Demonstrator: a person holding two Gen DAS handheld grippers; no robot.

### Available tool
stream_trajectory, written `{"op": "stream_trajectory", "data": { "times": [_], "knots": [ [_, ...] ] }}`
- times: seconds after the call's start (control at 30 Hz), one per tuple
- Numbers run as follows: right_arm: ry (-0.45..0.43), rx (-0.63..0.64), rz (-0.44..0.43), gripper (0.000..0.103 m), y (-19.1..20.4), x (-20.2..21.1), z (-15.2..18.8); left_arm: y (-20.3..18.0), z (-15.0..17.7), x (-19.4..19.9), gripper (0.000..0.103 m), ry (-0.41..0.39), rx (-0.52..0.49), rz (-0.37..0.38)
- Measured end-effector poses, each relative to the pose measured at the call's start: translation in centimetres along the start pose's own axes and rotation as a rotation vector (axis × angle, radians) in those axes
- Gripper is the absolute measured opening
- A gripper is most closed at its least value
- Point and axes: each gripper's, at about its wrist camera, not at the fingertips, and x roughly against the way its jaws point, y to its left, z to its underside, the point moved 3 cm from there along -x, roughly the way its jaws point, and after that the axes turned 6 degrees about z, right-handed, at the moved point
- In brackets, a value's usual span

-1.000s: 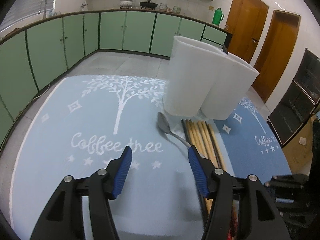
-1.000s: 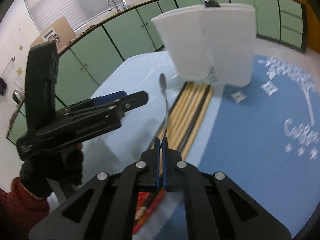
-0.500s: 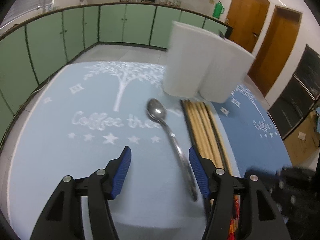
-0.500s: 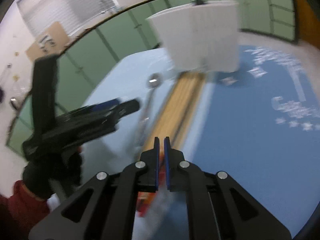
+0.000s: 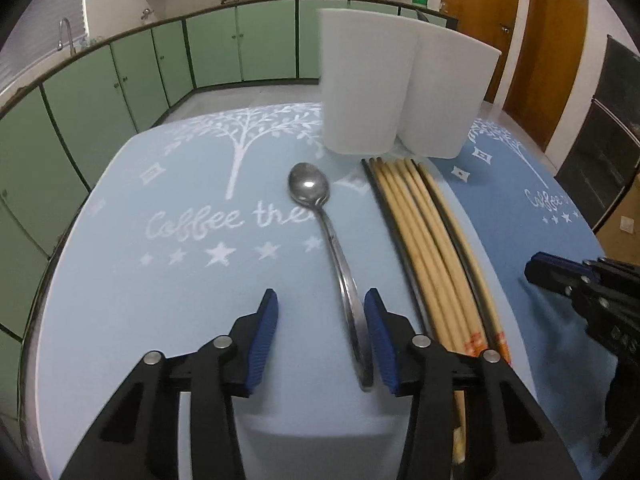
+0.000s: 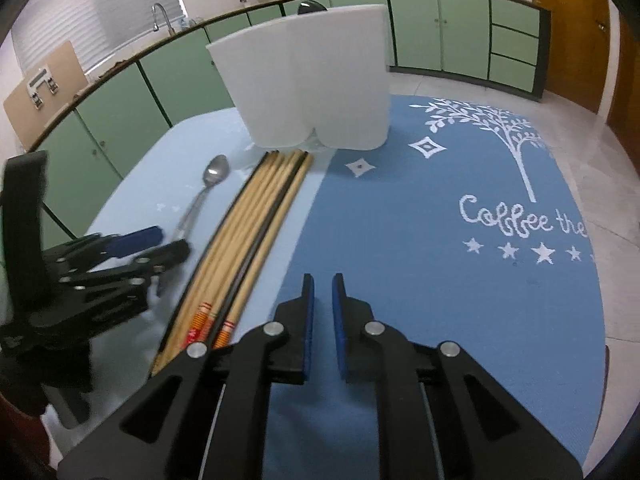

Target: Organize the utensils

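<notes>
Steel spoon is lying on the pale blue mat covering our desk, bowl far, handle end near, sitting between the pads of our left claw. Its jaws have just been narrowing, yet they are not gripping it: the right pad is just beside the handle, the left pad apart. Right of the spoon, wooden chopsticks are lying bundled, tips toward the white holder. Our right claw is hovering over the darker blue mat, jaws just parting slightly, grasping nothing.
</notes>
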Motion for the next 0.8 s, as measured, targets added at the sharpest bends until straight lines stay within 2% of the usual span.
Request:
{"op": "stream_trajectory", "data": {
  "times": [0.13, 0.23, 0.3, 0.53, 0.8],
  "knots": [
    [0.001, -0.013, 0.020, 0.012, -0.7, -0.3, 0.0, 0.6, 0.0, 0.4, 0.043, 0.002, 0.018, 0.032],
    [-0.009, -0.015, 0.044, 0.021, -1.2, -0.3, -0.5, 0.7, -1.4, 0.1, 0.056, -0.003, 0.047, 0.048],
    [-0.013, -0.019, 0.057, 0.023, -1.6, -0.4, -1.0, 0.4, -2.7, -0.2, 0.059, -0.020, 0.036, 0.037],
    [-0.031, -0.029, 0.084, 0.023, -2.9, -0.9, -2.7, 0.4, -6.9, -3.0, 0.060, -0.030, 0.031, -0.012],
    [-0.043, -0.038, 0.084, 0.023, -3.7, -1.6, -4.0, 1.0, -8.6, -5.3, 0.058, -0.013, 0.050, -0.004]
  ]
}}
